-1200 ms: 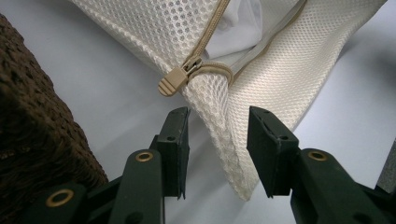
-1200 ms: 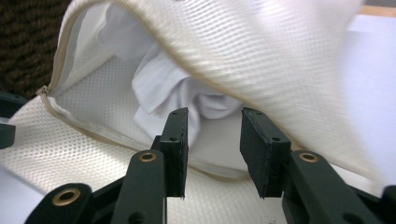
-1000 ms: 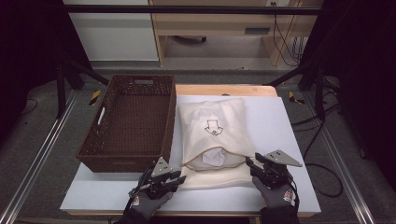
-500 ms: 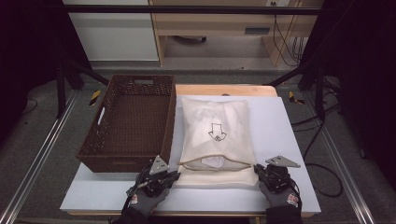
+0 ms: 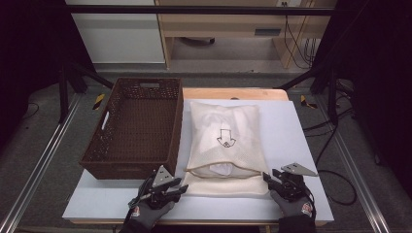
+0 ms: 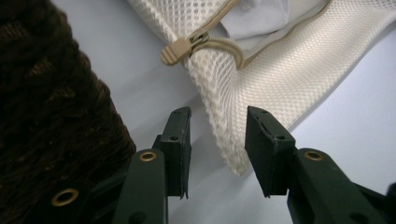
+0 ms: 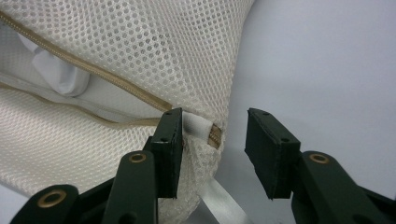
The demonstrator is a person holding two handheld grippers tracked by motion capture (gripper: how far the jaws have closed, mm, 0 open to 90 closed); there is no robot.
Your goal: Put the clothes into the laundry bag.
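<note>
Left gripper view is showing the left gripper with jaws gaping, having just been opening, a corner of the cream mesh zippered laundry bag sitting between them unpinched. Right gripper is also spread, just reopened, around the bag's zipper end. Bag's lying on the white table, right beside the dark brown woven basket.

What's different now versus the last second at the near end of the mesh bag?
Both grippers have just reopened: left gripper open astride the mesh bag's corner, right gripper open at the zipper end, lower than before. The bag's mouth gapes wider. Basket unmoved.
</note>
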